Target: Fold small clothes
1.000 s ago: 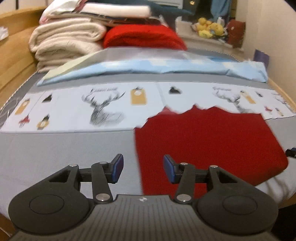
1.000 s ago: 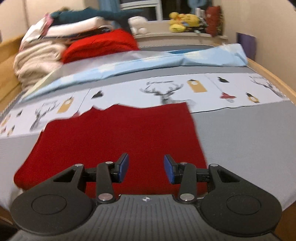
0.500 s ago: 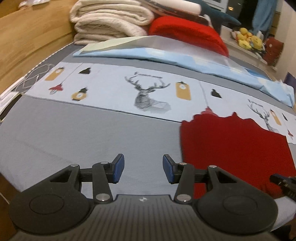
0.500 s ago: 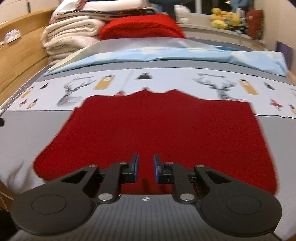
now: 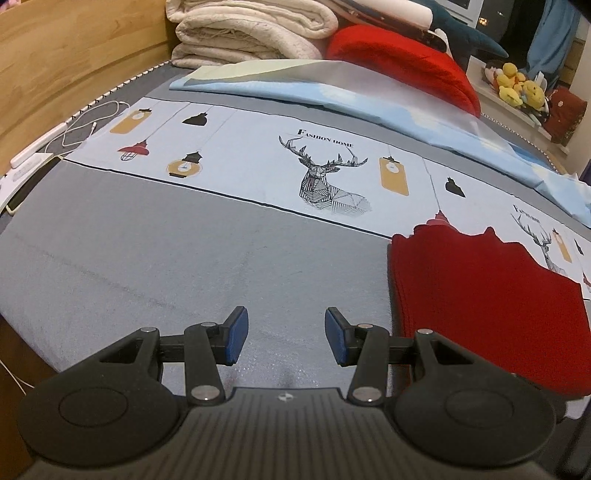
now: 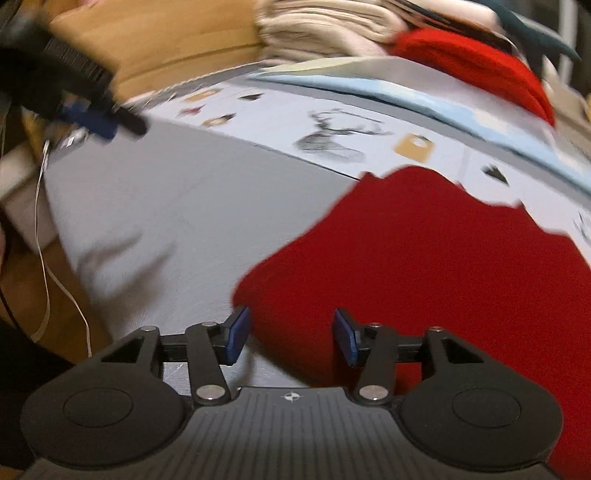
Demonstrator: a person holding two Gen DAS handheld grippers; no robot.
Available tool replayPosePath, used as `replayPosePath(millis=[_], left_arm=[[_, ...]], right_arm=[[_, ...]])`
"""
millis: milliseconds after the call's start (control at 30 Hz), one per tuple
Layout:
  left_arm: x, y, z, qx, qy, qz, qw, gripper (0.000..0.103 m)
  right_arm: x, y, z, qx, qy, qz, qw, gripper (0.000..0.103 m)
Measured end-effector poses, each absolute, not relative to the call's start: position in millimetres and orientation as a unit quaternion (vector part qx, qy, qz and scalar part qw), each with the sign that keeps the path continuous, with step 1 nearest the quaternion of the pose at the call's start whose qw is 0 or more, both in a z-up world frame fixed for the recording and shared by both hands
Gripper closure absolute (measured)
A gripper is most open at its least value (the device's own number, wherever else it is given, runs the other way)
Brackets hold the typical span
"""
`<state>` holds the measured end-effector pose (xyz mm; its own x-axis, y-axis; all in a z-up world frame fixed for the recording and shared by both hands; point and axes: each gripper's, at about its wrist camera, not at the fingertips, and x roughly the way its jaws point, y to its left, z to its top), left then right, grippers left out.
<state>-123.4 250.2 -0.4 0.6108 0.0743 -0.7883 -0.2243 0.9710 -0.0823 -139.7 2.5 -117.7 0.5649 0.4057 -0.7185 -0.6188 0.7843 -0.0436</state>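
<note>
No containers are being shown in either view. The red garment (image 5: 487, 295) is being seen laid flat on the bed (image 5: 147, 258), ahead and to the right of the left hand-held gripper (image 5: 286, 338), whose jaws are being held wide apart w/ nothing between them, over bare grey cover. The right hand-held gripper (image 6: 291, 334) is being held apart too, gripping nothing, w/ the garment's near-left corner (image 6: 258, 288) just ahead of its left pad. Open grey cover is being seen left of both grippers, up to the wooden bed side (image 5: 74, 55). A white cable (image 5: 92, 122) is lying far left; folded blankets (image 5: 251, 29) and a red pillow (image 5: 406, 70) are being seen stacked beyond. The right view is blurred.
</note>
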Motion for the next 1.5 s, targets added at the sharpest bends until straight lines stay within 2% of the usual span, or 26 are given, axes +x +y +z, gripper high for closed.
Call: replayPosePath(millis=[200, 233, 300, 333, 400, 467, 667, 800, 867, 967, 1033, 1133, 1167, 1333, 1467, 1500], left_arm=[[-124, 257, -3, -0.087, 0.437, 0.091, 0.891, 0.052], [-123, 258, -3, -0.088, 0.437, 0.093, 0.89, 0.052], [-123, 260, -2, -0.089, 0.437, 0.096, 0.89, 0.052], [-123, 261, -2, -0.091, 0.437, 0.099, 0.889, 0.052], [-123, 261, -1, -0.096, 0.438, 0.102, 0.888, 0.052], [-122, 260, -1, -0.106, 0.441, 0.103, 0.885, 0.052], [-112, 237, 0, -0.131, 0.446, 0.092, 0.88, 0.052], [-101, 200, 3, -0.14, 0.444, 0.066, 0.883, 0.052], [-95, 175, 3, -0.137, 0.444, 0.05, 0.884, 0.052], [-85, 132, 0, -0.125, 0.446, 0.019, 0.886, 0.052], [-79, 99, -4, -0.103, 0.45, -0.002, 0.887, 0.052], [-74, 53, -11, -0.064, 0.452, -0.036, 0.889, 0.052], [-73, 37, -12, -0.046, 0.451, -0.051, 0.89, 0.052], [-68, -14, -21, -0.013, 0.451, -0.108, 0.886, 0.051], [-58, -41, -32, -0.014, 0.454, -0.135, 0.88, 0.045], [-55, -46, -35, -0.016, 0.456, -0.141, 0.878, 0.041]], right_arm=[[-145, 37, -147, -0.269, 0.346, 0.286, 0.852, 0.038], [-145, 40, -150, -0.279, 0.339, 0.28, 0.853, 0.04], [-140, 41, -150, -0.279, 0.338, 0.264, 0.859, 0.057], [-138, 39, -149, -0.271, 0.341, 0.265, 0.86, 0.059], [-134, 32, -142, -0.247, 0.34, 0.269, 0.867, 0.076], [-132, 20, -123, -0.211, 0.325, 0.27, 0.881, 0.084], [-127, -95, -41, 0.002, 0.253, 0.188, 0.949, 0.086], [-136, -212, -17, 0.104, 0.22, 0.064, 0.968, 0.086], [-146, -271, -19, 0.129, 0.229, -0.003, 0.965, 0.087], [-156, -342, -41, 0.145, 0.292, -0.1, 0.94, 0.087], [-158, -383, -63, 0.177, 0.351, -0.147, 0.907, 0.086], [-161, -436, -92, 0.275, 0.422, -0.17, 0.847, 0.073], [-167, -447, -89, 0.292, 0.409, -0.173, 0.847, 0.061], [-163, -463, -51, 0.246, 0.334, -0.16, 0.896, 0.051], [-120, -481, -66, 0.255, 0.369, -0.078, 0.89, 0.037], [-106, -484, -78, 0.253, 0.389, -0.065, 0.883, 0.036]])
